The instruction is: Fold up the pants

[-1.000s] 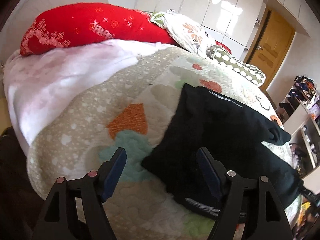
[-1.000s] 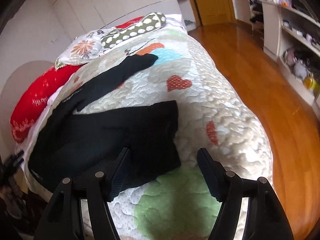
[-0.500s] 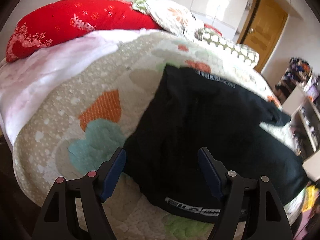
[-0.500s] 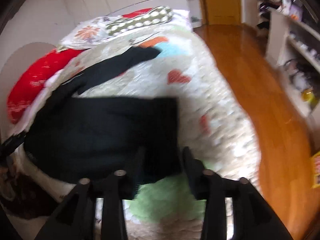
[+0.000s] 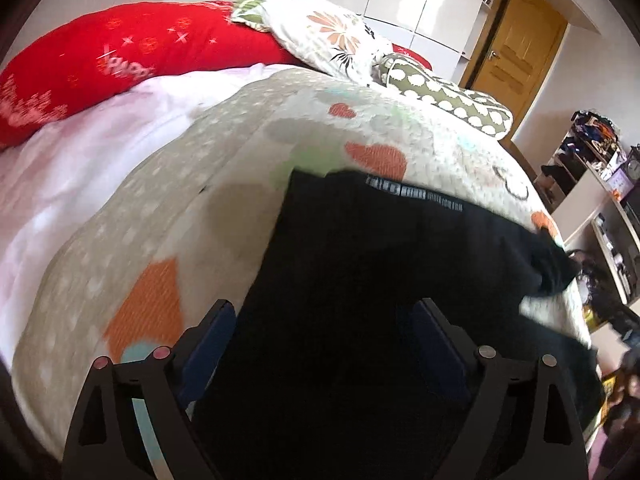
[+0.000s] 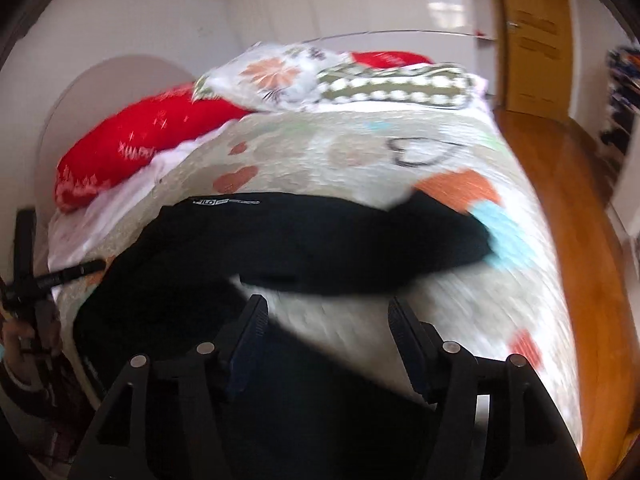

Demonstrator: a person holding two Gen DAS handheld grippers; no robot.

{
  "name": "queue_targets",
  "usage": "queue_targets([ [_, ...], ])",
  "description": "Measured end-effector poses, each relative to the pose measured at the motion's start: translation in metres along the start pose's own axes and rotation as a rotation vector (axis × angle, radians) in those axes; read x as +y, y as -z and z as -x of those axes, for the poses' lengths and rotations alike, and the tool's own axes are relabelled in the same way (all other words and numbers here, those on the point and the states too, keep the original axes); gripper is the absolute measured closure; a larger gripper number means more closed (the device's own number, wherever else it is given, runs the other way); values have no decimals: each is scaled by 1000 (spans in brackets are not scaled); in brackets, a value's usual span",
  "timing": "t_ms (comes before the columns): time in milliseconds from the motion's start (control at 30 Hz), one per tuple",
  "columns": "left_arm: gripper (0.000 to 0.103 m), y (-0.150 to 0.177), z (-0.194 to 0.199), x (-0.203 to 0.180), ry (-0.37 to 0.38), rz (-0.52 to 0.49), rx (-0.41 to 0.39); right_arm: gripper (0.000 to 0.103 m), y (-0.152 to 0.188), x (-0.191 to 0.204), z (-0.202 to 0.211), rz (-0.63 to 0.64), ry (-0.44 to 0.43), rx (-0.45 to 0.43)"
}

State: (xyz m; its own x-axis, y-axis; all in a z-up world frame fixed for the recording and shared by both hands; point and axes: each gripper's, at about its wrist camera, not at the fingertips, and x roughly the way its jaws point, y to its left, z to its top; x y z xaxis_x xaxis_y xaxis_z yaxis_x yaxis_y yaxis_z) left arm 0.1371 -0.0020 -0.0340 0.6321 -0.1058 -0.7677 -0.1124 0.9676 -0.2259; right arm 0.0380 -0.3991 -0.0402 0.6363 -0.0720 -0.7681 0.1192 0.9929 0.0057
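Note:
Black pants (image 5: 360,280) lie spread on the patterned quilt (image 5: 224,184), the waistband with its white lettering at the far edge. My left gripper (image 5: 322,332) hovers over the near part of the pants, its jaws opening wide, cloth beneath them but not pinched. In the right wrist view one leg of the pants (image 6: 360,240) stretches right across the quilt (image 6: 480,300), and another part lies under my right gripper (image 6: 328,328). Its jaws are opening, with black cloth and bare quilt showing between the fingers. The other gripper (image 6: 28,280) and a hand show at the far left.
A red pillow (image 5: 132,56), a floral pillow (image 5: 332,36) and a green dotted pillow (image 5: 448,96) lie at the head of the bed, beside a white blanket (image 5: 80,168). A wooden floor (image 6: 592,280), a door (image 5: 516,52) and cluttered shelves (image 5: 600,184) are to the right.
The left gripper has moved in over the pants and its jaws have widened. The right gripper narrowed, then widened again, and swung away from the near leg's hem toward the far leg.

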Motion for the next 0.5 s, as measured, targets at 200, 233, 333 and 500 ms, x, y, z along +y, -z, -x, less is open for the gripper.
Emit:
queue_targets([
  [200, 12, -69, -63, -13, 43, -109, 100, 32, -53, 17, -74, 143, -58, 70],
  [233, 12, -75, -72, -15, 49, -140, 111, 29, -61, 19, -85, 169, -72, 84],
  [333, 12, -99, -107, -19, 46, -234, 141, 28, -75, 20, -112, 232, -71, 120],
  [500, 12, -117, -162, -25, 27, -371, 209, 27, -91, 21, -153, 299, -81, 169],
])
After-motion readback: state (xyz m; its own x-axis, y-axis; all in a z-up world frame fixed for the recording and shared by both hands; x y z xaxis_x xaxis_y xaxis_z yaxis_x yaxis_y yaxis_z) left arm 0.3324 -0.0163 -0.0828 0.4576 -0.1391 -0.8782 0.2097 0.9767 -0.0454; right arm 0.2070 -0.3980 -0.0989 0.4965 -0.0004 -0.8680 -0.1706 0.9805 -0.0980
